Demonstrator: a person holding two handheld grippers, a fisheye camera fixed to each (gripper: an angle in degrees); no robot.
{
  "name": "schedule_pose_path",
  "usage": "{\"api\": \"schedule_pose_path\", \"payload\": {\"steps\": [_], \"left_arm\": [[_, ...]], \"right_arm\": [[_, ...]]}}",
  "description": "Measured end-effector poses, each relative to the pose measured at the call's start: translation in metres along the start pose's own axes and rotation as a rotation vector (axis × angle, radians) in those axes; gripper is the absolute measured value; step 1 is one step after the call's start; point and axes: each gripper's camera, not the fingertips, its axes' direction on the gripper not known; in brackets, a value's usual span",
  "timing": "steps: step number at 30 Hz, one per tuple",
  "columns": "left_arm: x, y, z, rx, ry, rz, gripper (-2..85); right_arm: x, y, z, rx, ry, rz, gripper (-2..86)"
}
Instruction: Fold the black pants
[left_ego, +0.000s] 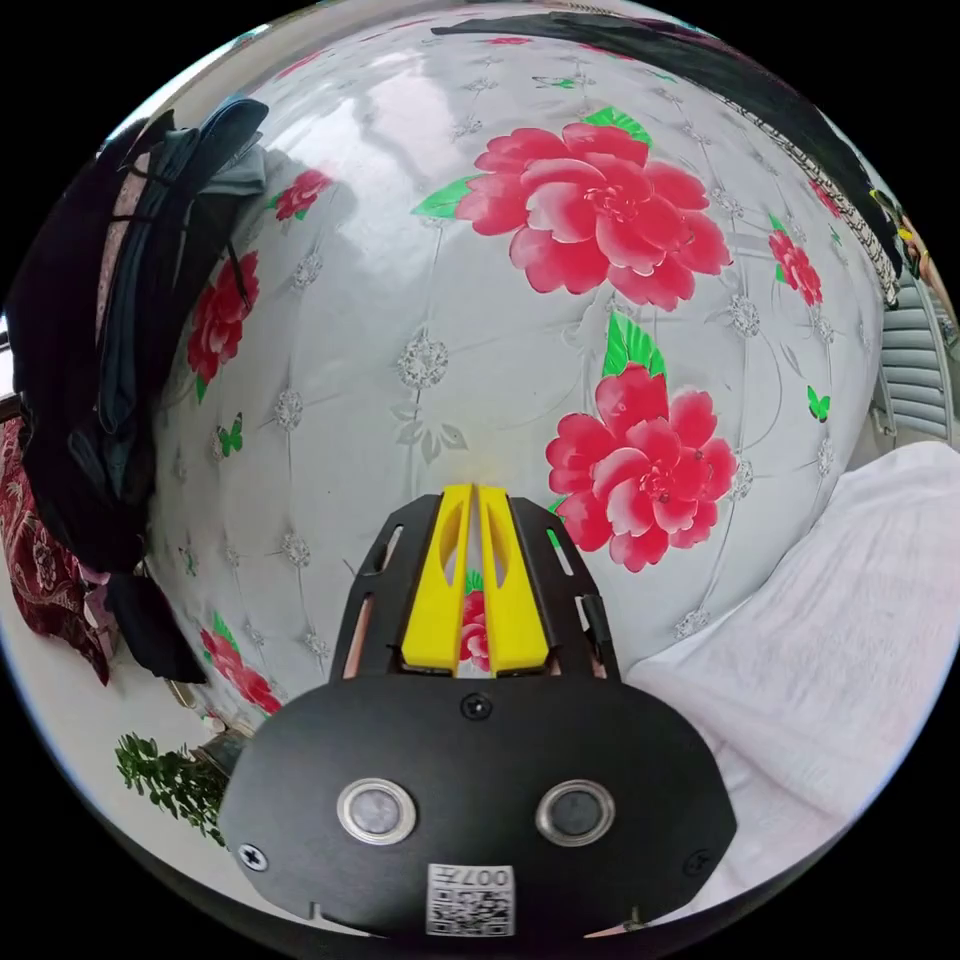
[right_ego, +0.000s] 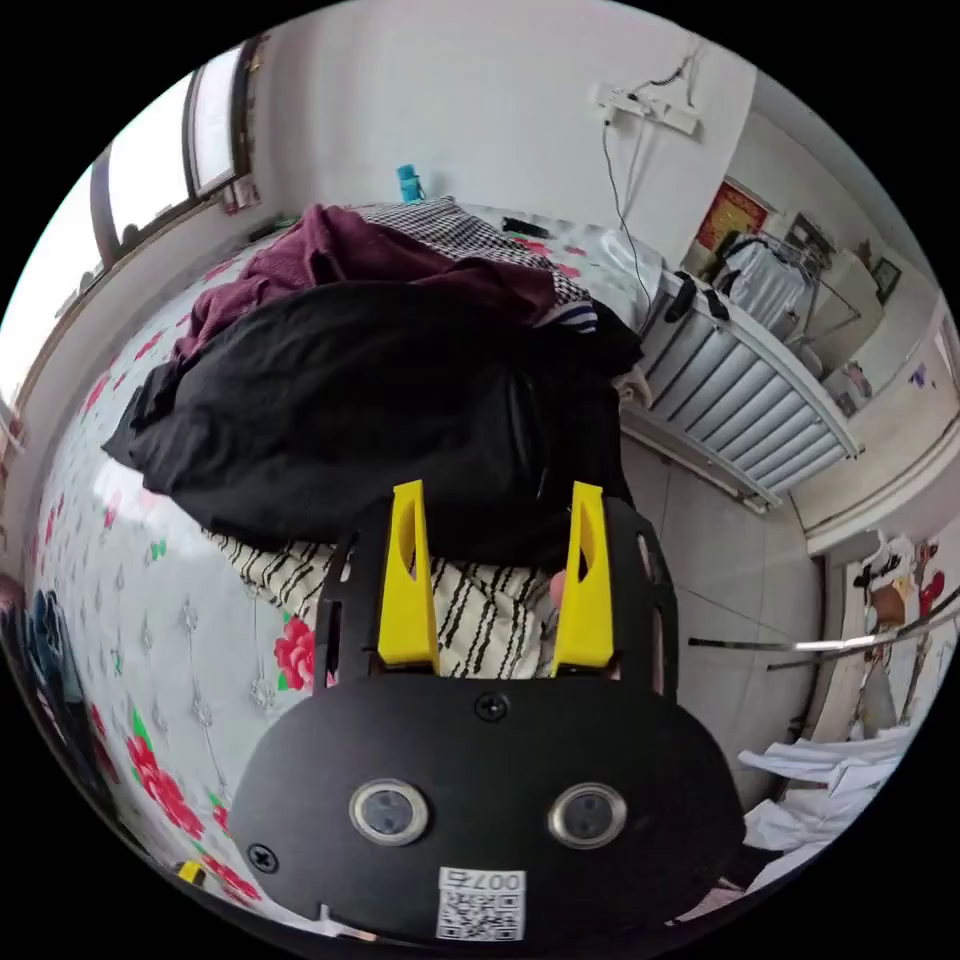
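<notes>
Here, surface: we see a glossy white tabletop covering printed with large red flowers and green leaves (left_ego: 420, 300), bare across its middle in the left gripper view.
Left claw: our left gripper (left_ego: 474, 492) hangs over that floral covering with its two yellow jaws drawn together at the tips, only a thin slit between them, and nothing held.
Beside it: a white textured cloth (left_ego: 830, 640) lies at the right edge of the left gripper view, near the gripper's black body.
Far edge: a stack of dark folded garments (left_ego: 110, 330) sits at the left rim of the same view, with a dark red patterned fabric (left_ego: 45, 570) next to it.
Task garment: in the right gripper view, the crumpled black pants (right_ego: 380, 410) lie heaped on the floral covering, on top of a white cloth with black stripes (right_ego: 480, 600).
Pile behind: a maroon garment (right_ego: 350, 250) and a black-and-white checked fabric (right_ego: 450, 225) rest just behind the pants, touching them.
Right claw: our right gripper (right_ego: 497, 495) has its yellow jaws spread wide and holds nothing; its tips overlap the near edge of the pants, but we cannot tell whether they touch.
Room: a white ribbed radiator (right_ego: 740, 400) stands beyond the table's end.
</notes>
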Motion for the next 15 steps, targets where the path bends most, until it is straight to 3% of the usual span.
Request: {"api": "schedule_pose_path", "payload": {"steps": [4, 10, 15], "left_arm": [[-0.008, -0.013, 0.001, -0.068, 0.032, -0.007, -0.8], [-0.015, -0.010, 0.006, -0.081, 0.037, -0.018, -0.8], [-0.024, 0.010, 0.013, -0.020, 0.062, -0.081, -0.8]], "right_arm": [[0.030, 0.009, 0.044, -0.076, -0.128, 0.153, 12.8], [0.020, 0.009, 0.020, -0.079, -0.088, 0.011, 4.8], [-0.008, 0.041, -0.080, 0.169, -0.265, -0.237, 1.3]]}}
